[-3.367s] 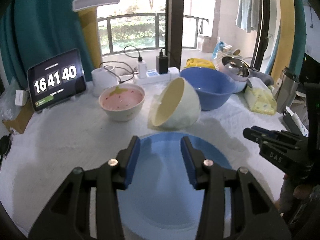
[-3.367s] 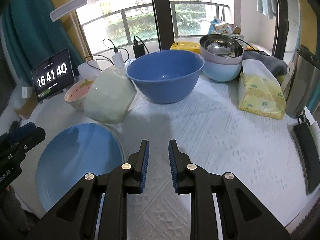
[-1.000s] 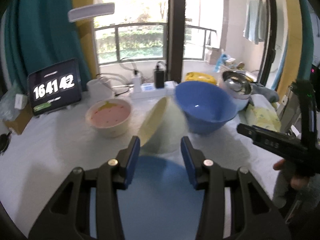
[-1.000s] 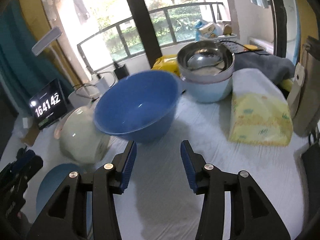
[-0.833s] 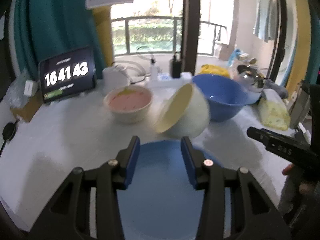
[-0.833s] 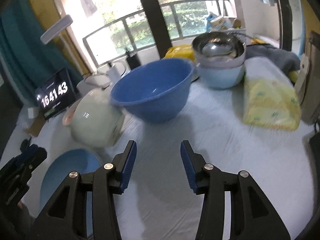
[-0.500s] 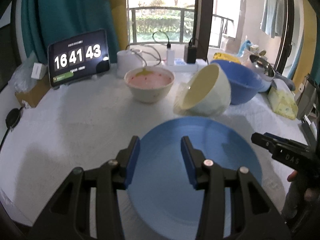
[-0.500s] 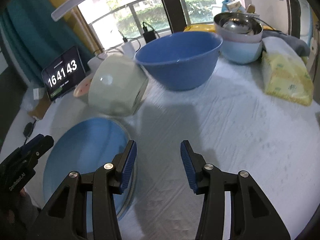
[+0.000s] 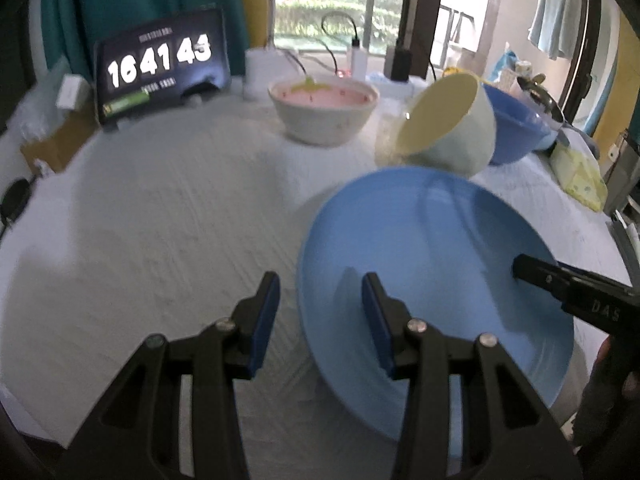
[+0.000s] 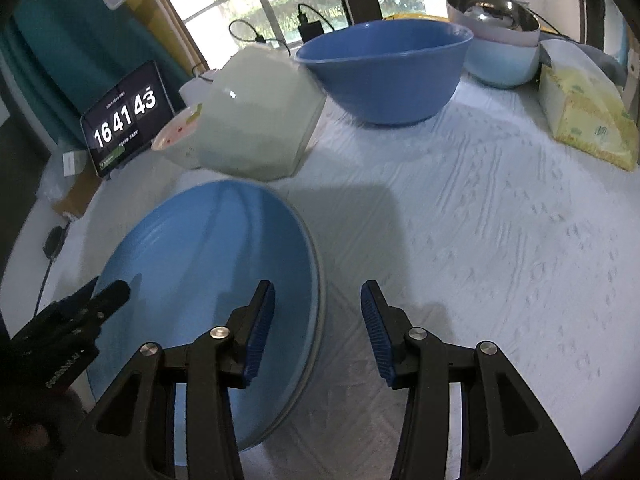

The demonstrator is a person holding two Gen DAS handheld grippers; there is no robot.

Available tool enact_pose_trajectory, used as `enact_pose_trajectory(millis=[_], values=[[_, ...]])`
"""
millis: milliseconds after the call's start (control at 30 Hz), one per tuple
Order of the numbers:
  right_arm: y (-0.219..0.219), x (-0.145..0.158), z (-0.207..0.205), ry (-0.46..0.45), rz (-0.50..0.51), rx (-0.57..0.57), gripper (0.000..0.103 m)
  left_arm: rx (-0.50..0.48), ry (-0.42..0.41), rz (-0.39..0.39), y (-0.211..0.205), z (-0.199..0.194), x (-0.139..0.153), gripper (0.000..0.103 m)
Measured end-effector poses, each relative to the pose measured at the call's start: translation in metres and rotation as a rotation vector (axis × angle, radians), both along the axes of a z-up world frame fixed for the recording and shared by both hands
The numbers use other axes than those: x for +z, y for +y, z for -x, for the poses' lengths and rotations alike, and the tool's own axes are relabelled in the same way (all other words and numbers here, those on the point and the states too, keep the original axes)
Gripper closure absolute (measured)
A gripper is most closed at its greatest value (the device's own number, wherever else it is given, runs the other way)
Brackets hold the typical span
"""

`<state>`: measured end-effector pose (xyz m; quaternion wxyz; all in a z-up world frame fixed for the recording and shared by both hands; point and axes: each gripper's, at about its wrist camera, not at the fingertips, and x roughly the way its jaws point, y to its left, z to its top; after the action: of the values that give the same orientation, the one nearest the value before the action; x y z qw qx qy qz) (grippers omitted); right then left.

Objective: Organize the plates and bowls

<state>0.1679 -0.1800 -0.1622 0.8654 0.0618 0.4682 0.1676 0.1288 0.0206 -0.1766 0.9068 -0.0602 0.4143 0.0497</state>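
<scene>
Straddling the blue plate [image 9: 432, 264] from opposite edges, both grippers stand with jaws spread and nothing between the pads. In the left wrist view the left gripper [image 9: 320, 316] sits at lower centre of the frame; the plate's left rim falls just between its two fingers, one finger over the white table [image 9: 152, 208] and the other over the plate's face. In the right wrist view the mirror case holds: the right gripper [image 10: 318, 328] frames the plate's right rim, plate to the lower left, bare cloth to the right. So each rim lies straight ahead of its own jaws and neither hand is clearly nearer; whether any pad touches the rim I cannot tell.

The plate lies flat near the front edge of the table, roughly round, so no long axis matters; only the rim line does. Behind it, toward the upper centre of the frame, a pale green bowl [image 10: 256, 120] lies tipped on its side, just beside a big blue bowl [image 10: 384, 76] and a pink bowl [image 9: 324, 108]. Judging from this, a two-handed pinch on the plate's opposite rims looks like the coming step.
</scene>
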Motion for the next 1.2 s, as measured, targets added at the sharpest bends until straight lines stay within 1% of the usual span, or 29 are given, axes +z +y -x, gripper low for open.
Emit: enact_pose_trajectory(millis=[33, 100, 167, 200, 267, 367, 533, 967, 1200], values=[[0.001, -0.001, 0.001, 0.002, -0.002, 0.003, 0.056, -0.008, -0.009, 0.004, 0.0, 0.001, -0.001, 0.059], [0.004, 0.0, 0.003, -0.004, -0.016, 0.006, 0.069, -0.032, -0.023, 0.003, -0.001, 0.001, -0.002, 0.059], [0.009, 0.001, 0.004, -0.01, -0.001, 0.003, 0.069, -0.044, -0.033, 0.03, 0.002, 0.002, -0.003, 0.061], [0.01, 0.001, 0.004, -0.012, 0.003, -0.003, 0.069, -0.054, -0.033, 0.045, 0.003, 0.002, -0.003, 0.065], [0.012, 0.002, 0.004, -0.012, 0.013, -0.014, 0.069, -0.059, -0.033, 0.051, 0.006, 0.002, -0.003, 0.069], [0.019, 0.004, 0.002, -0.015, 0.036, -0.019, 0.069, -0.054, -0.037, 0.062, 0.014, 0.003, -0.003, 0.073], [0.039, 0.006, -0.005, -0.011, 0.049, 0.004, 0.069, -0.02, -0.036, 0.066, 0.036, -0.001, -0.002, 0.074], [0.129, 0.008, -0.027, -0.008, 0.064, 0.135, 0.069, 0.114, -0.047, 0.058, 0.123, 0.005, -0.007, 0.074], [0.169, 0.005, -0.035, -0.005, 0.064, 0.191, 0.069, 0.158, -0.05, 0.036, 0.15, 0.007, -0.005, 0.074]])
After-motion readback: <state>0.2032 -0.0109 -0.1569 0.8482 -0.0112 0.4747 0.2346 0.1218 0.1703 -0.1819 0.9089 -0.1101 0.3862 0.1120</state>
